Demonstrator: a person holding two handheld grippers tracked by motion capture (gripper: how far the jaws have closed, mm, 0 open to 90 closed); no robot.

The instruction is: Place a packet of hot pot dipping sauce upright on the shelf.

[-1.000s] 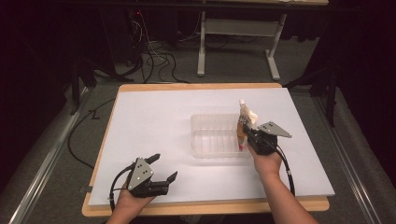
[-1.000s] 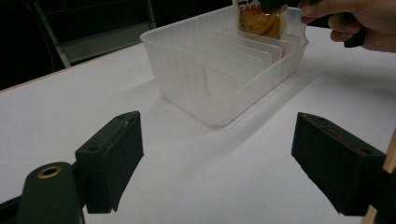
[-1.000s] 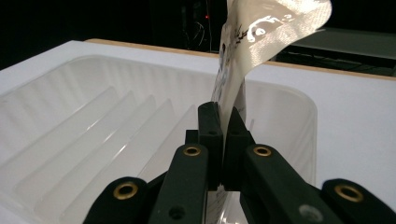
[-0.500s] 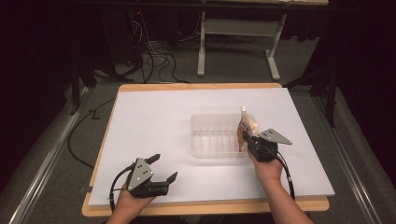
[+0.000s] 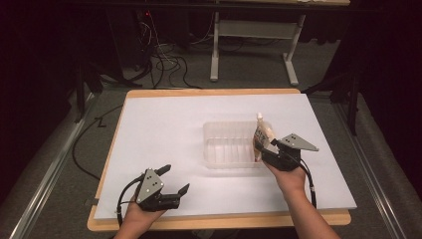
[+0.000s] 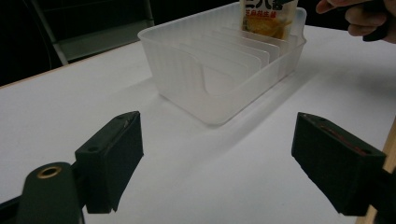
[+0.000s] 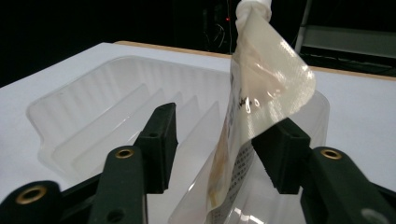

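The spouted pouch [image 7: 261,107] stands upright in the clear plastic bin [image 5: 230,145], in the compartment at the bin's right end as the high view shows it, its white cap uppermost. In the right gripper view it stands between the two black jaws of the right gripper [image 5: 262,151]: its curled upper edge lies against the right-hand jaw, while a plain gap separates it from the left-hand jaw. The jaws have just been opening; the pads no longer clamp the pouch, so it is released and rests in the bin.

The right hand [image 5: 287,175] reaches in from the near edge, forearm angled up and left, the gripper pointing at the bin's right end, low over its rim.

The left gripper [image 5: 171,181] rests near the front left of the white table [image 5: 159,129], well apart from the bin, jaws spread wide with nothing between them. In the left gripper view the bin's dividers [image 6: 233,58] run in a row, with the pouch at the far end.
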